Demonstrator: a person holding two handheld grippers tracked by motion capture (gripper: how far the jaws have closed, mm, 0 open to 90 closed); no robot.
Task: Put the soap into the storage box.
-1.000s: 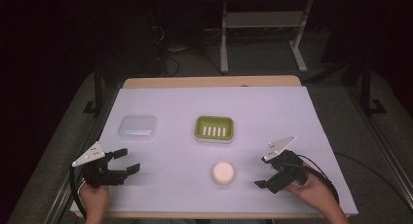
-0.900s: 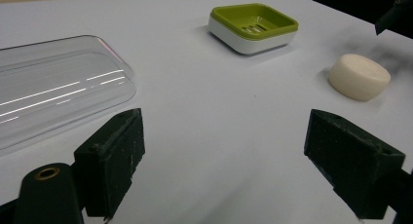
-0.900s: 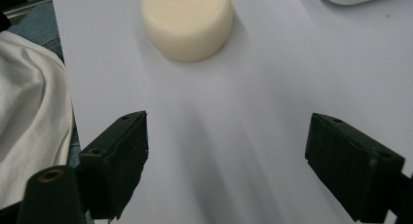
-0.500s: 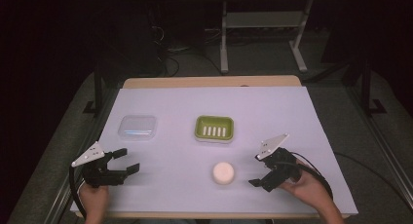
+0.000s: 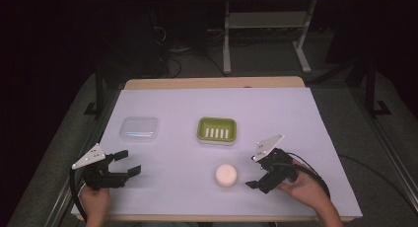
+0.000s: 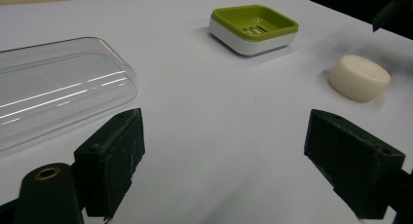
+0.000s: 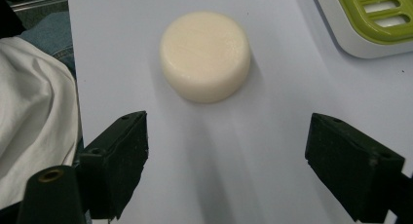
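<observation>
While the white-covered table (image 5: 296, 118) carries every item, its wooden far edge shows bare beyond the cover. Toward the table's left side, well in from the far edge, a clear plastic lid (image 5: 139, 129) lies flat; in the left gripper view it (image 6: 53, 87) sits just ahead of the left-hand jaw. Near the middle of the table stands a green soap dish (image 5: 217, 130) with a slotted top on a white base, well apart from the lid.

At the near left corner the left gripper (image 5: 129, 164) is held low over the table by the person's left hand (image 5: 93, 202), its jaws spread wide with nothing between them but bare cover. Near the front edge, right of centre, the right gripper (image 5: 252, 171) sits in the right hand (image 5: 305, 192), tilted, pointing left toward the soap; its jaws are also released wide and grasp nothing.

Close to the near edge, between the two grippers but much nearer the right one, a round cream soap bar (image 5: 226, 175) lies flat. In the right gripper view the soap (image 7: 205, 54) rests just beyond the parted jaws, not touching either.
</observation>
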